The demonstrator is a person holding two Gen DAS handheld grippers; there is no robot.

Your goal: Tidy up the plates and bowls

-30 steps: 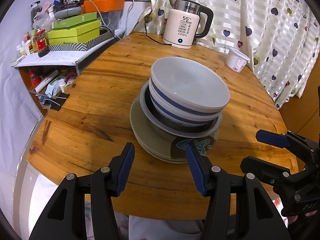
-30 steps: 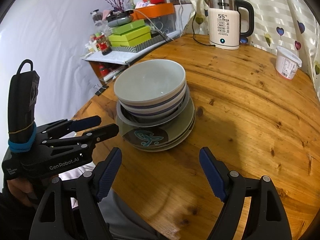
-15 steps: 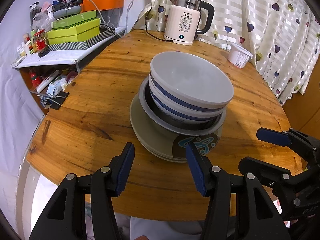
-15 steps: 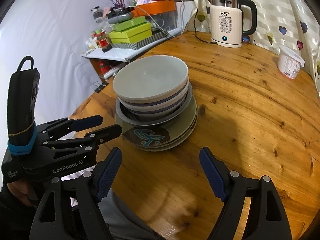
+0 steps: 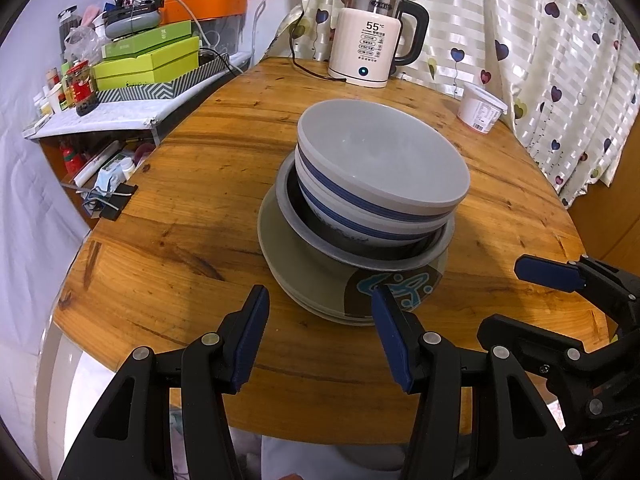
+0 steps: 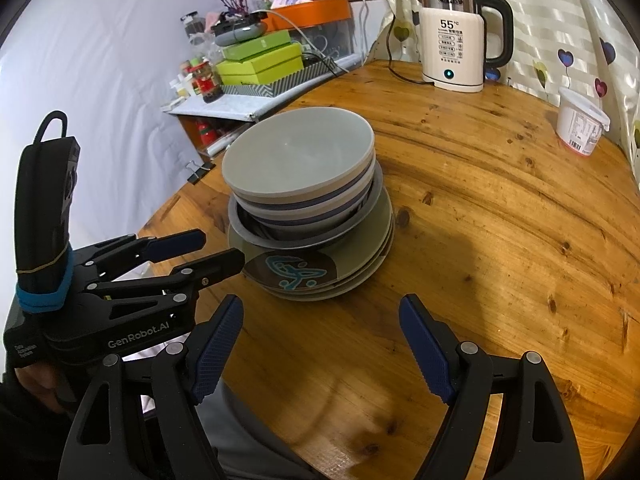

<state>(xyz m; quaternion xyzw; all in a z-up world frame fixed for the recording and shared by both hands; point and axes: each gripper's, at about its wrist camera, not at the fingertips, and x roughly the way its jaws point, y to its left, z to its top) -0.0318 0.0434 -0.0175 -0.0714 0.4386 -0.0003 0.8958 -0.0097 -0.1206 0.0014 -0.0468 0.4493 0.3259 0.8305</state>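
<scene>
A stack of dishes stands in the middle of the round wooden table (image 5: pixel 160 240). Its base is a pile of grey plates (image 5: pixel 296 280) with a blue pattern. On them sits a dark bowl with a grey rim (image 5: pixel 292 216), and two blue-striped bowls (image 5: pixel 380 168) are nested in it. My left gripper (image 5: pixel 320 296) hovers open just in front of the plates, holding nothing. My right gripper (image 6: pixel 320 304) is also open and empty, short of the plates (image 6: pixel 360 264) and the top bowl (image 6: pixel 296 156). Each gripper shows in the other's view: the right gripper (image 5: pixel 504 296) and the left gripper (image 6: pixel 220 246).
A cream electric kettle (image 5: pixel 372 56) with its cord stands at the far edge. A white lidded tub (image 5: pixel 480 112) is at the far right by the heart-print curtain (image 5: pixel 540 40). A cluttered side shelf with green boxes (image 5: pixel 148 60) adjoins the table's left.
</scene>
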